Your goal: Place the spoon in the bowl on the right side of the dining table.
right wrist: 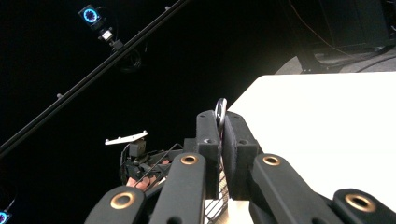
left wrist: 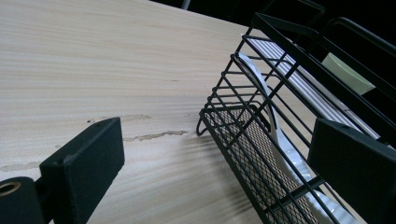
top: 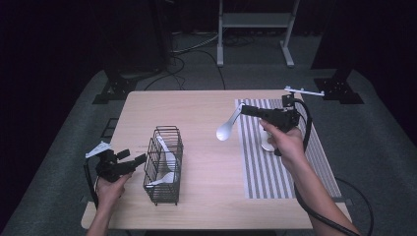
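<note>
Right claw [top: 244, 109] clenched on the handle of a white spoon [top: 227, 128], carried above the wooden surface [top: 206, 105] between the striped mat [top: 275, 167] and the black wire basket [top: 163, 164]; the bowl hangs lower than the handle, toward the basket. In the right gripper view the two pads press flat together with the thin handle edge [right wrist: 220, 112] pinched between them, so the grip sits near the handle's end and the bowl's weight acts as a lever on it. The spoon looks glossy, rigid and probably ceramic or hard plastic: light, stiff, smooth enough to swivel in a pinch, and liable to chip if dropped onto the surface or struck against wire. A hold nearer mid-handle, flat faces against the pads, would resist rotation better. Another white piece [top: 268, 142] lies on the mat under the right hand. Left claw [top: 136, 160] released, jaws standing apart beside the basket's near-left side; in the left gripper view one jaw stands beyond the basket rim [left wrist: 322, 51] and no contact can be confirmed. Two white spoons [top: 166, 167] already lean inside the basket; one shows through the mesh [left wrist: 275, 130]. The basket is light and may slide if nudged
</note>
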